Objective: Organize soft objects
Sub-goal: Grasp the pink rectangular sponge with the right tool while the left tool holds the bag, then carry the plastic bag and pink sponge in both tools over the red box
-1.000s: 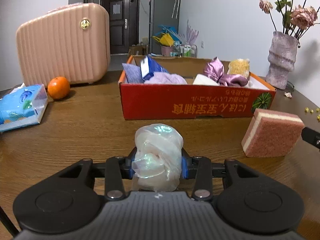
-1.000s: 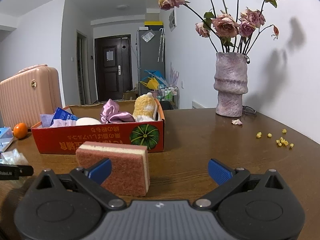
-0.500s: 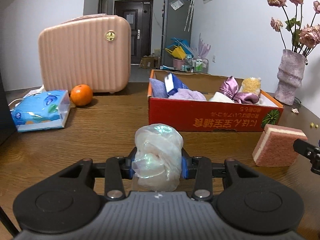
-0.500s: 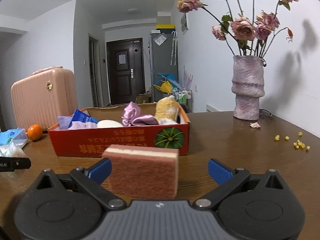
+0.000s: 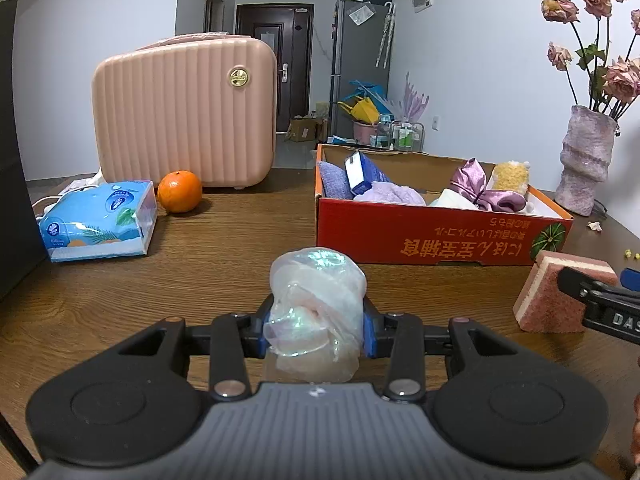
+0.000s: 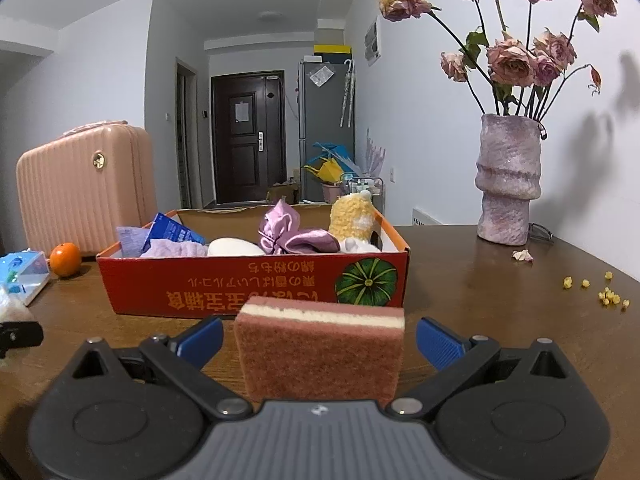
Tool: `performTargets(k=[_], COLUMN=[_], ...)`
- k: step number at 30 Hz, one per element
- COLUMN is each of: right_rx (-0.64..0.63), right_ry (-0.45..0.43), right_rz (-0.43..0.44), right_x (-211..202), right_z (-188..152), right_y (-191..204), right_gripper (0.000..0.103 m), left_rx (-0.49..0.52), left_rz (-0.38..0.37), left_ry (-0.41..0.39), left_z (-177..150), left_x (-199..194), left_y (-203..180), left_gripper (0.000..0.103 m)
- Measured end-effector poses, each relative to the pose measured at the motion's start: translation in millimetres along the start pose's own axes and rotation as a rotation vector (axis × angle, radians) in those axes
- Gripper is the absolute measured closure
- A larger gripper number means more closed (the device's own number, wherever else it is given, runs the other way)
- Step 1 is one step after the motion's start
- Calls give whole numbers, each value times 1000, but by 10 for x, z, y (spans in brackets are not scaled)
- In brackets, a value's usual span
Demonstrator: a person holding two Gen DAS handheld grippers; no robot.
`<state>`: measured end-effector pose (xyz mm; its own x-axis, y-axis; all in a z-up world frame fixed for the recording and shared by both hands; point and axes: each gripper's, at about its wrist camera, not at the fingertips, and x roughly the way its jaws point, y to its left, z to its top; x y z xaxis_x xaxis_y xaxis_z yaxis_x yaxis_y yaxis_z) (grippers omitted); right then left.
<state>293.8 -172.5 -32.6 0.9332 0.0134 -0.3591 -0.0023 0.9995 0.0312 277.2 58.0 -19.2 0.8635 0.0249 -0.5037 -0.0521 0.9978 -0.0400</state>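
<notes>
**Pink sponge now framed by the right claw**

Pink-and-cream scouring sponge stands on edge on the brown wooden table, now centred between the right gripper's spread blue pads, seemingly untouched; a second ago it sat off to the left. Left gripper stays clamped on a crumpled translucent plastic bundle. Both face the red cardboard box of soft things, before a dark door.
</notes>
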Motion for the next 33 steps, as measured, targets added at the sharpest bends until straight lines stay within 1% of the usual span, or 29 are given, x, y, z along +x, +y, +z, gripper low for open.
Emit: performTargets(k=[5, 8, 14, 17, 21, 24, 33], right_rx=[-46, -46, -32, -28, -29, -34, -25], right_ry=[17, 38, 61, 81, 84, 75, -1], right_rz=[-49, -65, -74, -68, -56, -48, -22], right_x=[107, 186, 301, 339, 336, 308, 172], right_z=[18, 33, 54, 60, 66, 70, 150], right_y=[107, 111, 85, 74, 71, 78, 72], right_gripper=[0, 0, 0, 2, 2, 3, 3], left_rx=[2, 0, 1, 2, 4, 4, 2], left_rz=[-3, -4, -3, -3, -1, -1, 6], left_ry=[0, -2, -1, -1, -1, -1, -9], left_z=[-2, -2, -1, -3, -6, -6, 7], left_x=[-3, -3, -3, -3, -3, -2, -4], left_y=[-5, -3, -4, -6, -9, -9, -16], left_gripper=[62, 62, 62, 62, 62, 62, 62])
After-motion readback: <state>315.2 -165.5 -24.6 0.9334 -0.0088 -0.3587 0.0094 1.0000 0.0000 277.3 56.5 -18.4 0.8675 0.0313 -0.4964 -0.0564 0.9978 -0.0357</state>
